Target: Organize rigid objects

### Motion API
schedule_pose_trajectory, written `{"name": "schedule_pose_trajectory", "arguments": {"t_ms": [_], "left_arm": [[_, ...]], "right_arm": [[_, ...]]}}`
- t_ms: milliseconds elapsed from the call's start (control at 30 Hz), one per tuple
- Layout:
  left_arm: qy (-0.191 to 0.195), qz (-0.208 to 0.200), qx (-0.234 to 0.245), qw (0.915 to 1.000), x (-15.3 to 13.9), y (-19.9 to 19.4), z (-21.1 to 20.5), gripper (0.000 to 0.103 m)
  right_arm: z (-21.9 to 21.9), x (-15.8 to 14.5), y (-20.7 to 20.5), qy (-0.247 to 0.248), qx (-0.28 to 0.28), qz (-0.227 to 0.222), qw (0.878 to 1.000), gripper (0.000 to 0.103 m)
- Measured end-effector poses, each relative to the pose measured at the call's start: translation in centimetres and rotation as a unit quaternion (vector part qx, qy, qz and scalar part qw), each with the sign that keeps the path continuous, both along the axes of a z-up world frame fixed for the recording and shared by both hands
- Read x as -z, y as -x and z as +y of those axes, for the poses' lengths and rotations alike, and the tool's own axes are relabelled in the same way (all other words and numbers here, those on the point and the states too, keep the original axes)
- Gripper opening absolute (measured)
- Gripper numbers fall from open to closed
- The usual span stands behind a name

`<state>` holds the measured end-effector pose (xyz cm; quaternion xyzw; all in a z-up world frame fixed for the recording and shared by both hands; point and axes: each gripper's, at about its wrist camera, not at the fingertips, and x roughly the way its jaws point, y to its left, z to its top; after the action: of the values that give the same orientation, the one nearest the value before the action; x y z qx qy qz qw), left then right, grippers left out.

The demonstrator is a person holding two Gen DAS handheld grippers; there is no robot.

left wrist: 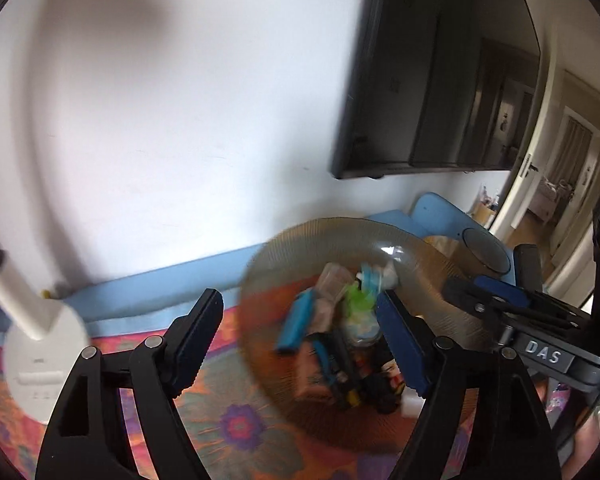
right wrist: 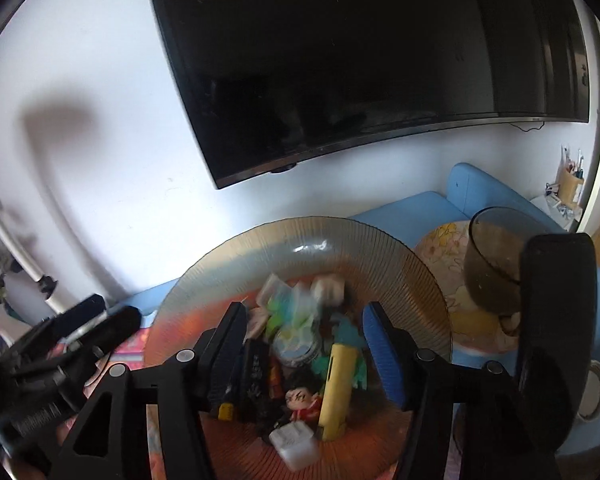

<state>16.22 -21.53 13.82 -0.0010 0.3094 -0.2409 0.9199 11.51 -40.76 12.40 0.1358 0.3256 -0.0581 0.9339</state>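
Both claws hover over the ribbed glass plate [right wrist: 236, 248] that sits on the flower-patterned bench cloth [left wrist: 236, 428], with nothing gripped. Left claw [left wrist: 300, 340] released, jaws wide apart and empty, plate rim and pile seen between them. Right claw [right wrist: 304, 344] also released, jaws apart above the pile with no pad pressing on anything. The rigid objects are heaped in the middle of the plate: yellow block [right wrist: 338, 384], small red figure [right wrist: 300, 400], white cube [right wrist: 294, 446] at the near edge, blue bar [left wrist: 296, 328], round lid-like piece [right wrist: 296, 348], the rest too blurred to name. Smoky glass bowl [right wrist: 496, 264] stands well right of the plate on a floral mat. Step looks like between-picks: pile still unsorted. Next move calls for choosing one piece at the pile's edge, lowering a claw straight around it, closing without nudging neighbours.
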Motion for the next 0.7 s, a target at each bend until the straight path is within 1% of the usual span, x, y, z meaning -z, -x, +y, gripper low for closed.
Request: {"name": "schedule_pose_trajectory", "arguments": {"t_ms": [167,267,333,367,433,467,500,567,600,700], "left_arm": [[-0.005,-0.012,-0.036,0.9993,-1.0,2.5,5.1,0.078],[-0.011,-0.014,-0.058,0.9982,-1.4,4.7,8.5,0.078],[-0.012,-0.016,-0.073,0.9972,-1.3,6.4,11.1,0.081],[-0.012,-0.018,-0.082,0.9964,-1.2,7.4,12.4,0.084],[-0.015,-0.016,-0.099,0.9948,-0.6,9.0,14.7,0.085],[-0.016,-0.010,-0.101,0.9947,0.0,10.0,15.9,0.085],[-0.016,-0.003,-0.099,0.9949,0.5,10.8,16.9,0.085],[-0.016,0.010,-0.110,0.9938,2.2,12.7,19.1,0.085],[-0.016,0.014,-0.116,0.9930,2.6,13.1,19.9,0.085],[-0.018,0.040,-0.149,0.9879,5.7,14.4,22.6,0.085]], "right_arm": [[2.9,-0.6,2.3,-0.008,-0.026,0.001,1.000,0.059],[5.8,-1.2,3.7,-0.010,-0.053,-0.003,0.999,0.059],[8.2,-1.6,5.0,-0.009,-0.074,-0.008,0.997,0.062],[9.4,-1.7,5.6,-0.008,-0.083,-0.010,0.996,0.065],[11.8,-1.5,6.6,-0.005,-0.101,-0.010,0.995,0.077],[13.0,-1.3,7.2,-0.003,-0.109,-0.012,0.994,0.085],[14.3,-0.8,7.7,0.002,-0.116,-0.012,0.993,0.088],[16.8,0.5,8.4,0.011,-0.134,-0.005,0.991,0.088],[18.0,1.8,8.6,0.019,-0.144,0.006,0.989,0.088],[21.0,5.2,9.0,0.040,-0.157,0.033,0.986,0.088]]}}
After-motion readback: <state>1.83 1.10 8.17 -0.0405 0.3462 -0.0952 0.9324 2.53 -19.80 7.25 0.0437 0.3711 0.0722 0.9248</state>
